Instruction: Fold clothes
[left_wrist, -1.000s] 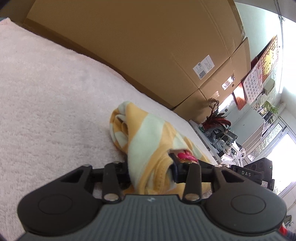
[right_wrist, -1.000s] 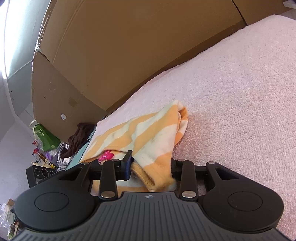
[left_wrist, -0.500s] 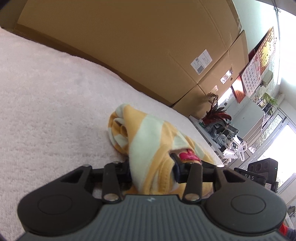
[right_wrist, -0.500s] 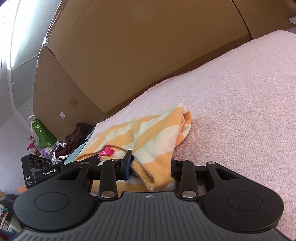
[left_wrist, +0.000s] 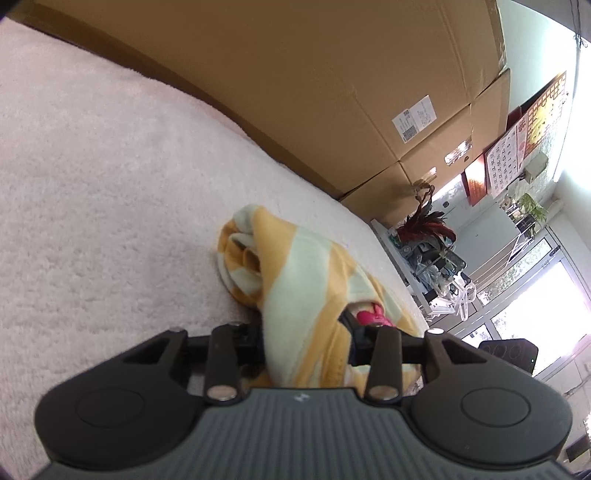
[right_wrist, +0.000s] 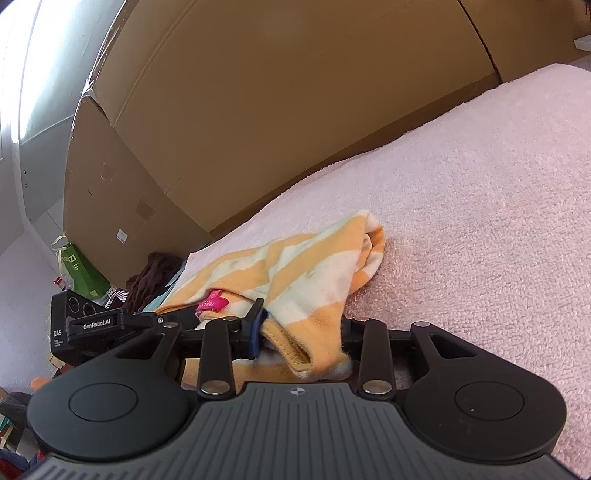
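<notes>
A yellow and pale-green striped garment (left_wrist: 303, 266) lies bunched on a pink towel-covered surface (left_wrist: 110, 184). My left gripper (left_wrist: 304, 332) has a fold of it between its fingers, near a pink tag (left_wrist: 373, 317), and its jaws are closing on the cloth. In the right wrist view the same garment (right_wrist: 306, 266) runs leftwards from my right gripper (right_wrist: 303, 328), which is shut on its hemmed edge. The left gripper's black body (right_wrist: 92, 321) shows at the left, close beside the pink tag (right_wrist: 212, 302). The fingertips of both grippers are hidden under cloth.
Large cardboard boxes (left_wrist: 295, 92) stand along the far edge of the pink surface (right_wrist: 480, 184). A heap of dark clothes (right_wrist: 151, 273) and a green bag (right_wrist: 81, 269) lie beyond the left end. Shelves with clutter and a glass door (left_wrist: 535, 295) are at the right.
The left gripper's body has come further into the right wrist view, nearer the right gripper. The garment stays between both pairs of fingers and has bunched slightly.
</notes>
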